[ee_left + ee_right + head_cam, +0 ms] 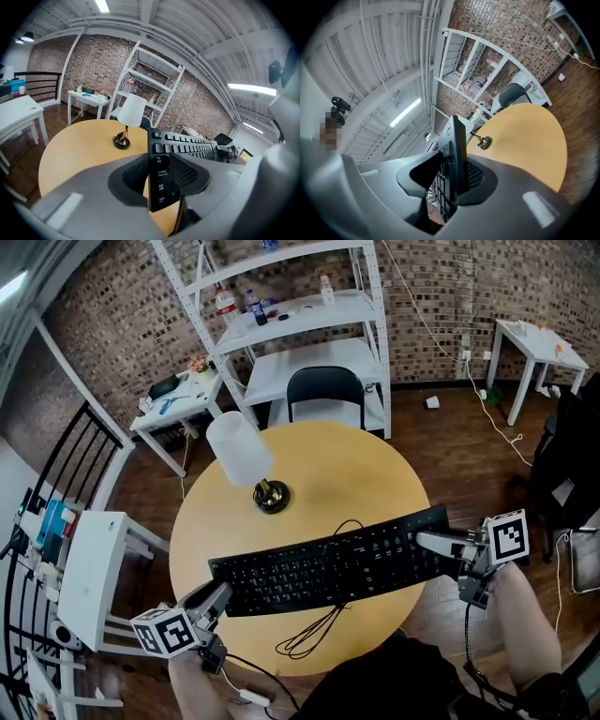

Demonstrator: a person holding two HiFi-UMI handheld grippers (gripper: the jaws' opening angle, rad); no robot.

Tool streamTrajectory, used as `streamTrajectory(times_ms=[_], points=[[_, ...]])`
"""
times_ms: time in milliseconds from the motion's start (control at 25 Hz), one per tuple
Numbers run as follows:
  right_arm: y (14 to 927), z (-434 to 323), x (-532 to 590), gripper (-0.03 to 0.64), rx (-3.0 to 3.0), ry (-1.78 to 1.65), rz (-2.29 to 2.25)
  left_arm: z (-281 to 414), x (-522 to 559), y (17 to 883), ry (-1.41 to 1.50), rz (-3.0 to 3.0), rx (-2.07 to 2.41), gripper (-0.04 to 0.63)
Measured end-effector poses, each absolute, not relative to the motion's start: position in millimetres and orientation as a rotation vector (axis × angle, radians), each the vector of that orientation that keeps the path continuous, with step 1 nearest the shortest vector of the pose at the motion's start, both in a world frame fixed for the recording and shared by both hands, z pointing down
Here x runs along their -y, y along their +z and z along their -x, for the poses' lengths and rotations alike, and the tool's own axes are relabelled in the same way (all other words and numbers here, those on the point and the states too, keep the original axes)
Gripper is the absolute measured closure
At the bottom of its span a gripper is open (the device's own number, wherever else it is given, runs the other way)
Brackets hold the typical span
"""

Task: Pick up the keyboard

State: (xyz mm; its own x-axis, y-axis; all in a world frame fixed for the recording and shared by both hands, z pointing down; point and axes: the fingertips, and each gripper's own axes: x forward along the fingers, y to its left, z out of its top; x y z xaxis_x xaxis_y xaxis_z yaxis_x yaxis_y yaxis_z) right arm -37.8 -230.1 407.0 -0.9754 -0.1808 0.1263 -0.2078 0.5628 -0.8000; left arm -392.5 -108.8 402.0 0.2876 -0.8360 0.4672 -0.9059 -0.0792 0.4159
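1. Keyboard first: the long, flat, black plastic keyboard [333, 563] spans the near half of the round pale-wood surface [366, 474]. Its long axis runs from the near-left edge up toward the right edge.
2. My left gripper [217, 596] has the left end. The jaws stand fairly wide, with the pads pressed on either side of the end strip by the Caps Lock column.
3. My right gripper [433, 542] has the right end. The jaws are set narrower here and clamp the slab edge-on, across its thickness.
4. The lift turns on this: the keyboard lies between my two grippers, one at each tip of its long axis, so neither hand is nearer. I judge both must rise together, or the board will twist in my jaws.
5. In the left gripper view, wood shows beneath the held end, so I judge that end is slightly raised. I cannot tell whether the whole length is clear.
6. The thin black cord [314, 629] loops down to the near edge of the surface and will trail behind.
7. The white-shaded lamp on a brass base [246, 460] stands beyond the keyboard, toward the centre and apart from it.
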Motion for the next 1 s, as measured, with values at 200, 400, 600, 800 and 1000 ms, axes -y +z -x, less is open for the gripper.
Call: streamTrajectory(times_ms=[200,400,600,800,1000], points=[[411.7,36.1,233.8,0.502,2.751,1.373,-0.36,393.6,107.9,401.6,0.143,-1.919,1.57,0.377],[410.5,35.6,233.1,0.501,2.754,1.372,-0.36,393.6,107.5,400.2,0.145,-1.919,1.576,0.377],[407.9,36.9,233.1,0.501,2.761,1.357,-0.353,393.8,108.0,400.5,0.141,-1.923,1.573,0.377],[404.5,35.9,231.9,0.501,2.763,1.35,-0.357,393.8,106.8,398.8,0.144,-1.923,1.573,0.377],[405.5,36.3,231.6,0.5,2.763,1.352,-0.359,394.1,106.9,397.9,0.146,-1.923,1.574,0.376]])
